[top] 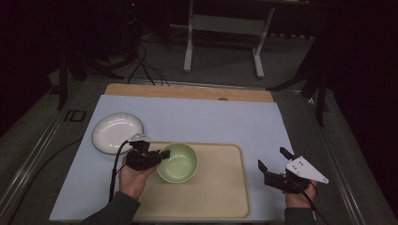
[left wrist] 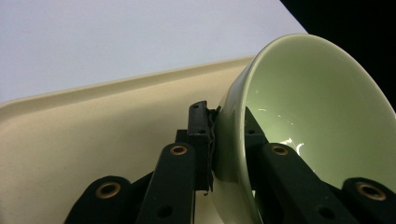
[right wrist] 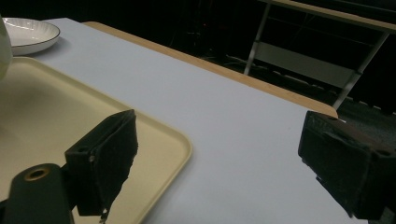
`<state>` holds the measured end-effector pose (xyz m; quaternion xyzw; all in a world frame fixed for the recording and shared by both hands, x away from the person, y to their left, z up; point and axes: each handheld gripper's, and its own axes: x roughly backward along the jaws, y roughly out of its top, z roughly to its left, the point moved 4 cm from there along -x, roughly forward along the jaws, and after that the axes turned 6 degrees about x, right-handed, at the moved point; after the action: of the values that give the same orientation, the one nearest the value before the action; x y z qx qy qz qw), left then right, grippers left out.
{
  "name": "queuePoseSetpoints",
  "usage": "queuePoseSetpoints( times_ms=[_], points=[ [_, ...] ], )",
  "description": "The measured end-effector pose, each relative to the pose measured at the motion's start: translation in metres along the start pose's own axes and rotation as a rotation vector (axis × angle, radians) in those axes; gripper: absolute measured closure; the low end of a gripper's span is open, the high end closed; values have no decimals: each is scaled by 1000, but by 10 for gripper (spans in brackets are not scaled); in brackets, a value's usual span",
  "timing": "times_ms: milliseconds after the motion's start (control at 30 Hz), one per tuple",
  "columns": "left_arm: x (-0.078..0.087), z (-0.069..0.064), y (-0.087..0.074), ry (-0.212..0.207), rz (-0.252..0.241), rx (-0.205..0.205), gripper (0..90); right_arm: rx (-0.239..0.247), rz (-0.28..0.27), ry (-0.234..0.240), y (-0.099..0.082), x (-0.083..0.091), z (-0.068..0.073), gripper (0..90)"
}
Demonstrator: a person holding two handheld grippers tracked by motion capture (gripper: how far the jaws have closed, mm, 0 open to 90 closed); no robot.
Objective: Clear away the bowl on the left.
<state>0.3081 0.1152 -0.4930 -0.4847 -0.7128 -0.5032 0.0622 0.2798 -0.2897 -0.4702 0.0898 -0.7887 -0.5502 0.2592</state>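
Left gripper (top: 162,153) clamped on green bowl (top: 178,162) rim over tray (top: 220,197); right gripper (top: 272,158) agape

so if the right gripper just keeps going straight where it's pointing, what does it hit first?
Probably nothing on the table. The right gripper, jaws open, points over the bare blue mat just past the tray corner, toward the wooden far edge. Depth is unclear.

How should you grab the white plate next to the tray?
Probably by its rim. The white plate is shallow and lies flat on the table, so only its raised edge gives jaws something to pinch. The near-right edge looks crowded by the left gripper, shut on the green bowl, so come low from the plate's open left side.
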Motion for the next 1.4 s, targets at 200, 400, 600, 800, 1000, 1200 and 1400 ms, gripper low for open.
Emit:
queuePoseSetpoints(
  times_ms=[200,400,600,800,1000,1200,1400],
  points=[
    [-9,-2,-4,2,21,-5,819,1,1,1,0,0,0,116],
    [-18,-4,-7,10,36,-5,819,1,0,2,0,-1,0,116],
    [-25,-6,-9,11,48,-6,820,2,-1,1,0,-1,-1,116],
    [-31,-6,-10,18,52,-3,820,0,-1,0,0,-1,-1,116],
    [-39,-7,-13,25,73,-11,821,2,1,0,0,-1,0,116],
    [-46,-7,-14,26,83,3,821,-1,-1,-1,0,-1,-1,116],
    [-52,-7,-17,30,101,6,821,0,0,-1,0,-1,0,116]
  ],
)
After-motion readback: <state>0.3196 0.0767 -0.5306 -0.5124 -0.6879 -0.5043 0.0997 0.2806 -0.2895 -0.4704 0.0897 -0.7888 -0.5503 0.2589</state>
